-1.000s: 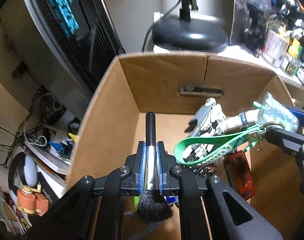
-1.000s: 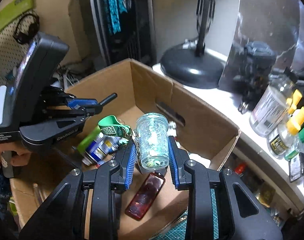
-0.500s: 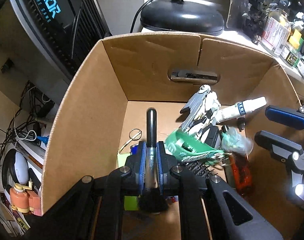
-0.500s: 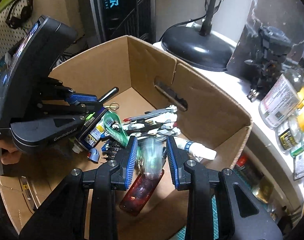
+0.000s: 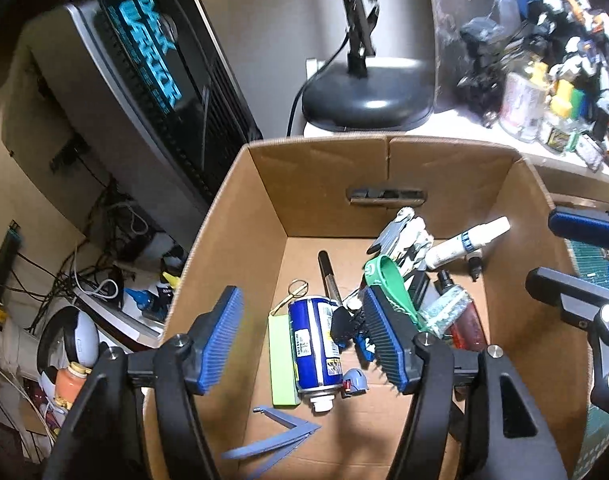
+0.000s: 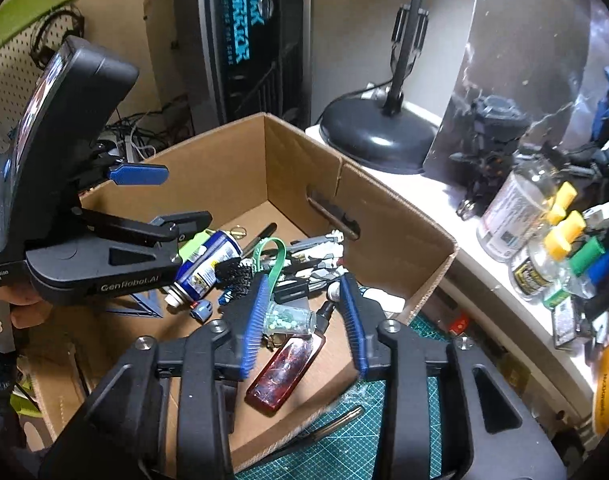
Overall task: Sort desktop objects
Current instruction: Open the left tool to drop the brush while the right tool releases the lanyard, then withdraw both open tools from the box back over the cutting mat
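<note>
An open cardboard box (image 5: pixel 324 168) holds several items. My left gripper (image 5: pixel 302 340) hangs above it, jaws opening, nothing between the pads. Below it lies the black brush (image 5: pixel 326 272), bristles beside a blue can (image 5: pixel 314 344). In the right wrist view, my right gripper (image 6: pixel 304 320) is also opening above the box (image 6: pixel 296 152). The glitter jar (image 6: pixel 292 316) lies on the box floor beneath it, untouched by the pads, with its green lanyard (image 6: pixel 278 258) and a red flat bottle (image 6: pixel 284 372). The left gripper (image 6: pixel 164 198) shows at the left; the right gripper (image 5: pixel 572 256) shows at the right edge.
A black lamp base (image 5: pixel 368 96) stands behind the box. A computer tower (image 5: pixel 144 80) is at back left above tangled cables. Bottles (image 6: pixel 516 208) and model figures crowd the white shelf to the right. A green cutting mat (image 6: pixel 364 432) lies by the box's near corner.
The left gripper opened and let go of the brush, which now lies in the box. The right gripper released the glitter jar and lanyard into the box. Both grippers lifted.
</note>
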A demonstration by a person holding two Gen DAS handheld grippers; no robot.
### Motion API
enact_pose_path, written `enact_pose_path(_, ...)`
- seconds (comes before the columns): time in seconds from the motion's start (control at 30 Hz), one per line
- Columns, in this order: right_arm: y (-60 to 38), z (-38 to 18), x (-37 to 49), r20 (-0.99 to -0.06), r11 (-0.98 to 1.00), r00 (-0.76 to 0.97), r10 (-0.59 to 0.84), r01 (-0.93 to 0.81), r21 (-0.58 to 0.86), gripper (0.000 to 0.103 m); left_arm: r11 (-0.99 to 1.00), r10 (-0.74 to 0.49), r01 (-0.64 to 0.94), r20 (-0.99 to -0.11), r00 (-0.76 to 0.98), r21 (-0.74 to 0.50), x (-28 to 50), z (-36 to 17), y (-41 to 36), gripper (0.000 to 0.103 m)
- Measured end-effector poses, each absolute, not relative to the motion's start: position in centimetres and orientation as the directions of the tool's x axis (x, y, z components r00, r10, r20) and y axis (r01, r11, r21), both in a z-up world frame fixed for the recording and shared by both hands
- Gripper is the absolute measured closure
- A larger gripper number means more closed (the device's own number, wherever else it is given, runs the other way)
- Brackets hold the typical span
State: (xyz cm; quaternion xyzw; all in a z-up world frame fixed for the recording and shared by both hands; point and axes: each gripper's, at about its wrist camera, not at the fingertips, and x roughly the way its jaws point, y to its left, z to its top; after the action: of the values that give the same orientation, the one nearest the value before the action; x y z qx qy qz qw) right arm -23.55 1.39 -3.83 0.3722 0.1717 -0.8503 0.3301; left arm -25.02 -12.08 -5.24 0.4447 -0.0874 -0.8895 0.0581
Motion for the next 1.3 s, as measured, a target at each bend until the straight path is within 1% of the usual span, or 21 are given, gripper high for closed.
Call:
enact_pose_path(0.03,1.6,-3.5,-23.2,-0.738,-0.722,-0.51,-0.442,0.69,-0.045,0.059,-0.978,-0.179,0.026,-0.775,-0.607,0.206,-24.7,-4.8,-11.9,0.039)
enact_pose_path(0.23,2.7,-1.6,-21.3,-0.696,-0.715,-0.531,-0.483,0.698,-0.037,0.057,-0.981,-0.159,0.023,-0.737,-0.657,0.192,-22.3,-2.4,-10.8,0.039)
enact_pose_path(0.3,3.4,-0.7,-20.6,-0.679,-0.716,-0.542,-0.495,0.697,-0.035,0.057,-0.982,-0.154,0.024,-0.716,-0.681,0.188,-21.2,-1.4,-10.3,0.031)
enact_pose_path(0.33,3.8,-0.3,-20.2,-0.671,-0.717,-0.548,-0.499,0.696,-0.034,0.057,-0.982,-0.152,0.026,-0.703,-0.695,0.187,-20.6,-0.9,-10.0,0.024)
enact_pose_path(0.4,4.7,0.5,-19.5,-0.655,-0.721,-0.563,-0.505,0.692,-0.038,0.056,-0.982,-0.151,0.03,-0.672,-0.725,0.188,-19.4,0.1,-9.5,0.022)
enact_pose_path(0.5,5.8,1.5,-18.3,-0.63,-0.729,-0.583,-0.512,0.683,-0.04,0.051,-0.984,-0.138,0.028,-0.64,-0.756,0.178,-17.8,1.2,-8.9,0.022)
enact_pose_path(0.57,6.5,2.2,-17.5,-0.613,-0.732,-0.594,-0.522,0.68,-0.036,0.049,-0.986,-0.124,0.025,-0.617,-0.777,0.167,-16.7,1.8,-8.5,0.02)
enact_pose_path(0.63,7.6,2.8,-16.4,-0.593,-0.738,-0.607,-0.529,0.674,-0.032,0.044,-0.987,-0.114,0.024,-0.594,-0.796,0.157,-15.6,2.3,-8.0,0.016)
enact_pose_path(0.7,8.6,3.4,-15.4,-0.574,-0.748,-0.624,-0.53,0.663,-0.031,0.042,-0.988,-0.104,0.02,-0.571,-0.815,0.152,-14.5,2.8,-7.4,0.015)
enact_pose_path(0.87,11.4,4.7,-12.6,-0.532,-0.774,-0.669,-0.519,0.632,-0.039,0.04,-0.993,-0.061,-0.005,-0.551,-0.833,0.117,-12.6,3.0,-6.1,0.015)
enact_pose_path(0.93,12.7,5.0,-11.5,-0.514,-0.785,-0.685,-0.516,0.618,-0.034,0.032,-0.995,-0.042,-0.015,-0.541,-0.84,0.101,-11.9,2.9,-5.6,0.014)
enact_pose_path(0.97,13.1,5.0,-11.0,-0.508,-0.79,-0.69,-0.515,0.612,-0.032,0.032,-0.995,-0.034,-0.02,-0.536,-0.844,0.093,-11.4,2.9,-5.4,0.013)
enact_pose_path(1.0,13.8,5.0,-10.3,-0.5,-0.797,-0.699,-0.511,0.603,-0.028,0.032,-0.996,-0.022,-0.027,-0.528,-0.849,0.084,-11.0,2.8,-5.1,0.011)
enact_pose_path(1.07,14.8,4.9,-9.4,-0.49,-0.807,-0.709,-0.506,0.59,-0.021,0.031,-0.997,0.008,-0.046,-0.51,-0.86,0.062,-10.2,2.5,-4.7,0.001)
enact_pose_path(1.2,16.8,4.2,-7.7,-0.477,-0.831,-0.731,-0.487,0.557,-0.004,0.029,-0.996,0.079,-0.089,-0.492,-0.867,-0.004,-9.0,1.9,-3.9,0.001)
enact_pose_path(1.3,18.3,3.7,-6.7,-0.474,-0.85,-0.748,-0.465,0.526,0.004,0.025,-0.994,0.105,-0.11,-0.479,-0.872,-0.019,-8.2,1.7,-3.1,0.001)
